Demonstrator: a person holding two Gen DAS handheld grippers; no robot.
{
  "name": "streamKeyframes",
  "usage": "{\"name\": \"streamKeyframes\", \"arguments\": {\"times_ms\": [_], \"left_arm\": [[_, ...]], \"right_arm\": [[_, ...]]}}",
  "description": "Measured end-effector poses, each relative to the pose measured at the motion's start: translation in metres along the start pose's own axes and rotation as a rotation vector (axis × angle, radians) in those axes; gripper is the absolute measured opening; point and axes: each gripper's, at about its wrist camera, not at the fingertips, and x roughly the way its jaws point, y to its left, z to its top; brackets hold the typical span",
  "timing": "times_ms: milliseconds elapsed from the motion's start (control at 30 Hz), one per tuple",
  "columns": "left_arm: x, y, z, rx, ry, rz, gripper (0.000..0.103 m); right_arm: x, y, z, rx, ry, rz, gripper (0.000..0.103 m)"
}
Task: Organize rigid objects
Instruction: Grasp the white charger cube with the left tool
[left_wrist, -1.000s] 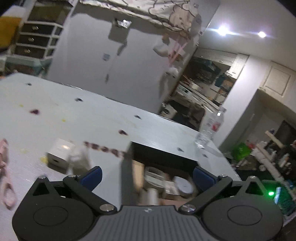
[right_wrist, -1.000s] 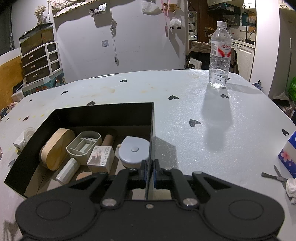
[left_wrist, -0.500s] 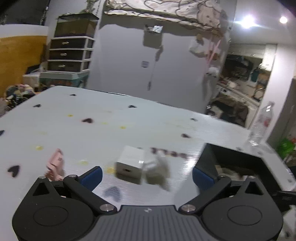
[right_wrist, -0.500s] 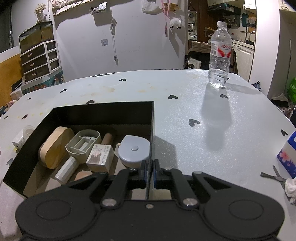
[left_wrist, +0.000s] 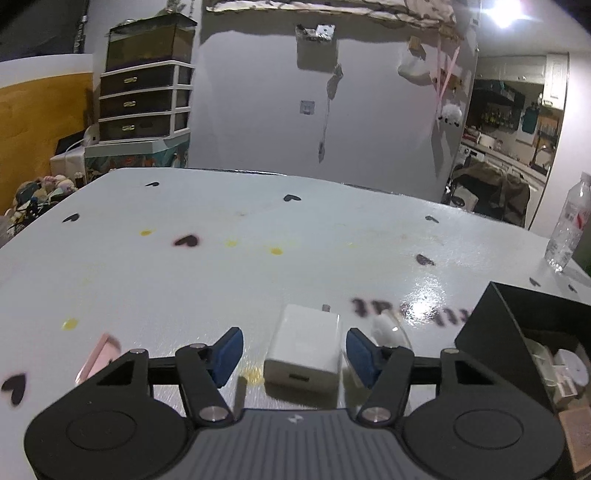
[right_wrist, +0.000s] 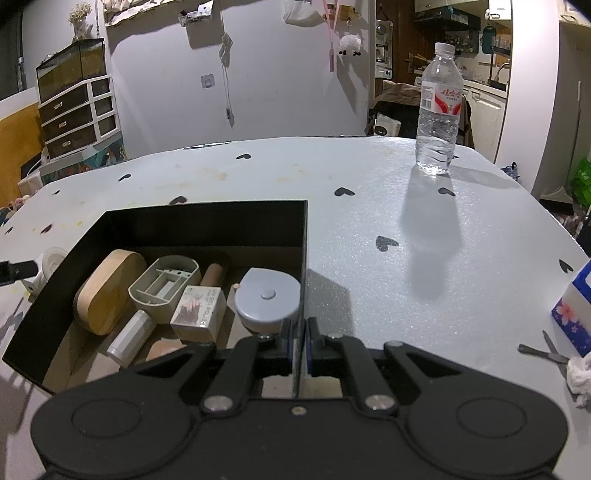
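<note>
A white charger block (left_wrist: 304, 345) lies on the grey table between the blue pads (left_wrist: 225, 356) of my left gripper (left_wrist: 293, 354). Its jaws are closing around the block, with a gap still showing on the left side. A roll of clear tape (left_wrist: 388, 328) sits just behind the right pad. My right gripper (right_wrist: 297, 343) is shut on the right wall of the black box (right_wrist: 304, 258). Inside the box lie a wooden oval case (right_wrist: 107, 295), a grey tray (right_wrist: 164, 286), a small white carton (right_wrist: 199, 312) and a round grey tape measure (right_wrist: 267, 297).
A water bottle (right_wrist: 439, 110) stands at the far right of the table. A floral tissue pack (right_wrist: 576, 306), a metal tool (right_wrist: 543, 354) and a crumpled tissue (right_wrist: 580, 373) lie at the right edge. A pink object (left_wrist: 99, 354) rests left of the left gripper.
The left gripper swung left from above the box, came down over the charger block, and its jaws narrowed around it. The right gripper and the box stayed put.
</note>
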Motion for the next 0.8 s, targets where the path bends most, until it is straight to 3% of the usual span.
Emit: {"name": "streamKeyframes", "arguments": {"times_ms": [367,500,567,800], "left_arm": [[0.028,0.000,0.003,0.040,0.063,0.011,0.062],[0.030,-0.001,0.003,0.040,0.054,-0.001,0.049],[0.031,-0.003,0.003,0.046,0.053,-0.002,0.047],[0.019,0.010,0.000,-0.047,0.032,-0.022,0.047]], "right_arm": [[0.003,0.000,0.001,-0.002,0.009,-0.006,0.007],[0.005,0.001,0.002,-0.007,0.013,-0.007,0.007],[0.005,0.000,0.002,-0.007,0.014,-0.005,0.007],[0.006,0.000,0.002,-0.006,0.016,-0.006,0.007]]}}
